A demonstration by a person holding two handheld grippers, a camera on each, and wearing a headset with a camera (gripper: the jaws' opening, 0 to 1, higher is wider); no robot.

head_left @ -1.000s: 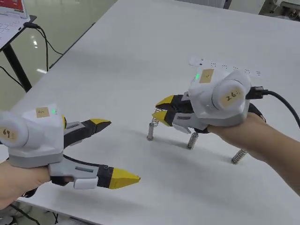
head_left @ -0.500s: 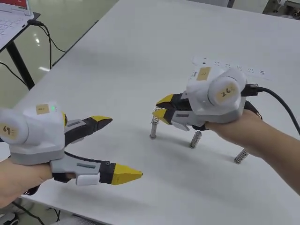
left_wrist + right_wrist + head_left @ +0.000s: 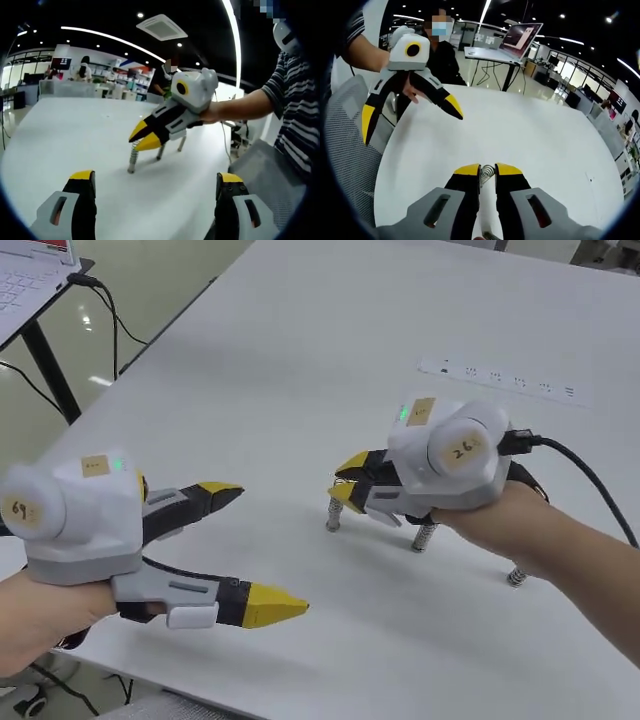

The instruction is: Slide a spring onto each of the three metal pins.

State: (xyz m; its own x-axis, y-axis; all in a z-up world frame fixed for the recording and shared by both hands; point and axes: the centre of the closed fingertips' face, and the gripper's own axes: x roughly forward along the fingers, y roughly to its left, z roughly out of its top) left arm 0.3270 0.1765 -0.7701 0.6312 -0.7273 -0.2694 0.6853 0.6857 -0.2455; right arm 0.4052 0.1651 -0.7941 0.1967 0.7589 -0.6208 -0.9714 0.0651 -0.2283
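1. The spring (image 3: 488, 176) is pinched between the right gripper's (image 3: 488, 170) yellow tips at lower centre of the right gripper view. In the head view it stands upright just left of centre.
2. The middle pin (image 3: 425, 536) and the far-right pin (image 3: 516, 577), both coil-wrapped, stand further right, under the hand.
3. The left gripper (image 3: 262, 548) hovers at lower left, its jaws spread wide.
4. A power strip (image 3: 495, 380) lies on the white table (image 3: 300, 360) at upper right.

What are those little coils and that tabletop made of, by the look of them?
Springs: likely steel wire, bare silvery-grey with a dull shine. Table: smooth white surface with a soft sheen, probably laminate or painted board; cannot tell.
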